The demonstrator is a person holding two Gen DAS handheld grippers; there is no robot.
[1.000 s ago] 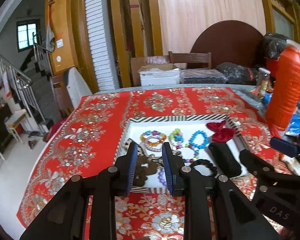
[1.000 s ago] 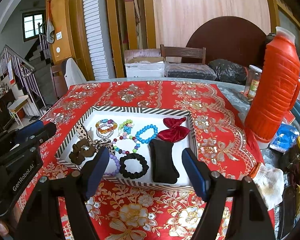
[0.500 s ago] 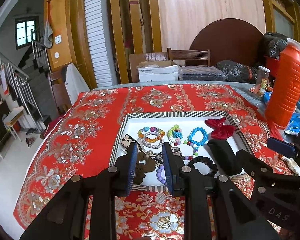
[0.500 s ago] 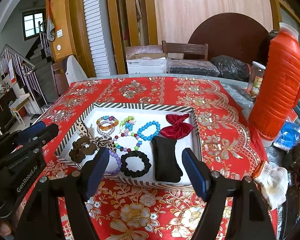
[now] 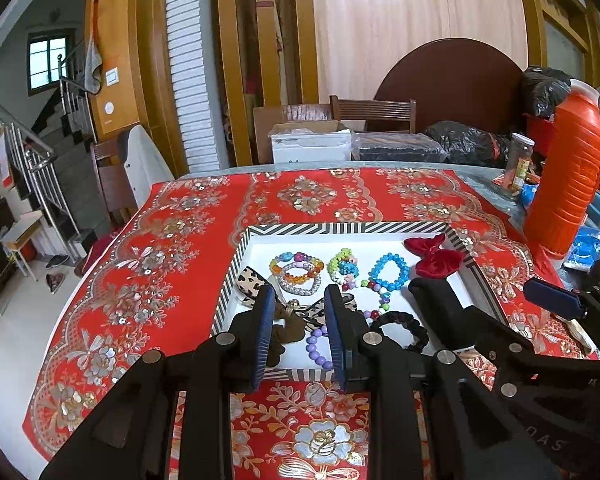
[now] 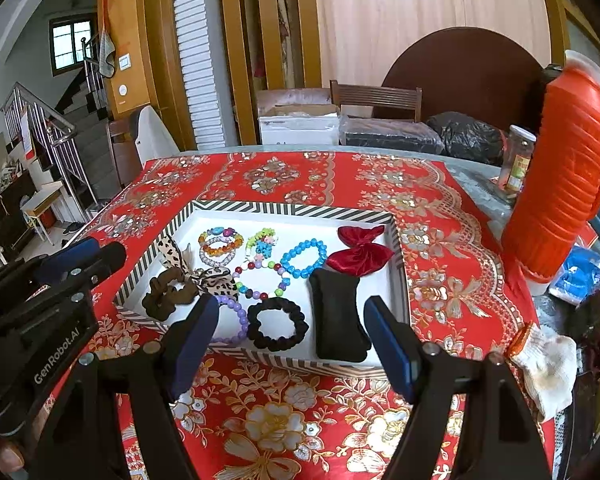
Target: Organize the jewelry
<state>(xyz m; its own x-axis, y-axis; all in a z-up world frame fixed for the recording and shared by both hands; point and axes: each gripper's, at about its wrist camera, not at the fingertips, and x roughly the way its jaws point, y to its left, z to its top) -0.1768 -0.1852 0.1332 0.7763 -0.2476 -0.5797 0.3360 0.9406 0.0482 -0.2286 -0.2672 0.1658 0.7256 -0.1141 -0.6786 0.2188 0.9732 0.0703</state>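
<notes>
A tray with a striped rim [image 6: 292,209] sits on the red flowered tablecloth. It holds a brown scrunchie [image 6: 168,294], a leopard-print bow [image 6: 216,280], a purple bead bracelet [image 6: 238,316], a black scrunchie [image 6: 278,324], a black fabric bow [image 6: 338,320], a red bow [image 6: 360,250], a blue bead bracelet [image 6: 304,258] and several multicoloured bracelets [image 6: 220,240]. My right gripper [image 6: 292,306] hovers wide open over the tray's near edge, framing the black scrunchie and black bow. My left gripper [image 5: 298,296] is narrowly open above the tray's [image 5: 340,227] near left part, over the brown scrunchie [image 5: 288,332], and holds nothing.
A tall orange thermos [image 6: 560,176] stands right of the tray, with a glass jar [image 6: 518,160] behind it. A white cloth [image 6: 548,364], a blue packet [image 6: 580,276] and other clutter fill the right edge. The table drops off to the floor on the left. Boxes and a chair stand beyond the far edge.
Both views have shifted only slightly. The jaws of both grippers keep the same gaps, and nothing in the tray has moved.
</notes>
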